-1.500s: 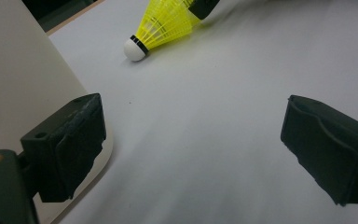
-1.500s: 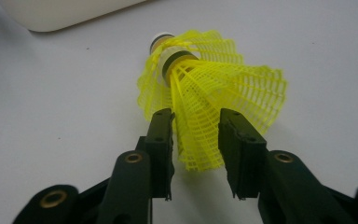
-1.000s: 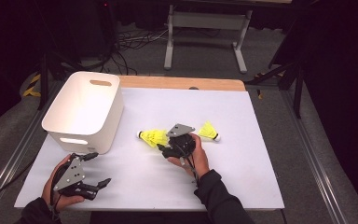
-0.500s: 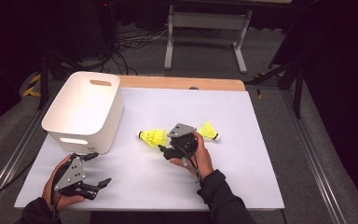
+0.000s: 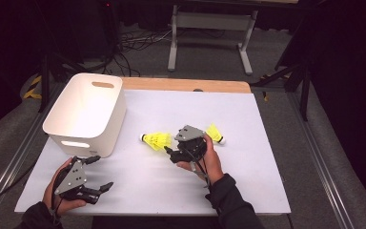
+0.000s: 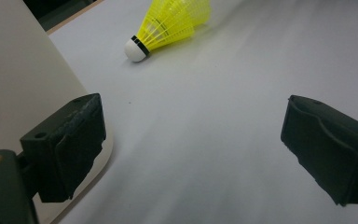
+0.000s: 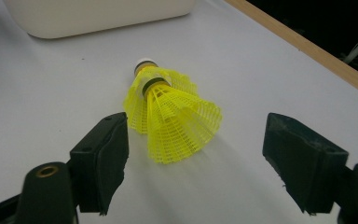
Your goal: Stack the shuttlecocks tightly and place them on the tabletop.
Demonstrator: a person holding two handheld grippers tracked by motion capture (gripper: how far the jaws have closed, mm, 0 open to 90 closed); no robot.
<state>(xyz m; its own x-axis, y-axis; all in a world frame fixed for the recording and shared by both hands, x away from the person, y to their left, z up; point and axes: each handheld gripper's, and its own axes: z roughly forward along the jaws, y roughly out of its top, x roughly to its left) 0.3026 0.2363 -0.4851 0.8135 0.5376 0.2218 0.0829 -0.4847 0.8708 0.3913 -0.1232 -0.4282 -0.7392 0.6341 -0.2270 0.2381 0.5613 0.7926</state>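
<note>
Where the right hand-held gripper [image 5: 170, 153] works, we find a yellow shuttlecock [image 5: 156, 140] lying on its side on the table [image 5: 248, 157], its white cork tip pointing toward the bin [image 5: 86, 112]. From the right gripper view, it [image 7: 170, 116] appears to be two shuttlecocks nested one inside the other, since two cork-and-band ends sit in line; we cannot confirm this from the high view. Its skirt lies just ahead of the right hand-held gripper [image 7: 193, 163], whose jaws have just been opening and now stand spread wide. Neither pad touches the skirt: the mesh lies close to the left jaw and well clear of the right one.

We note a second shuttlecock [image 5: 215, 134] on the table just beyond the right hand [image 5: 208, 160], on the side away from the bin.

We record the left hand-held gripper [image 5: 97, 172] near the front left corner of the table, jaws spread and nothing between them. In the left gripper view, its [image 6: 191, 154] jaws frame bare table, with the bin wall [image 6: 23, 88] close against the left jaw and the shuttlecock [image 6: 172, 25] well ahead.

We observe the white bin standing upright at the table's left side, apart from both shuttlecocks. A wooden strip [image 5: 186, 85] runs along the far edge of the table.
</note>
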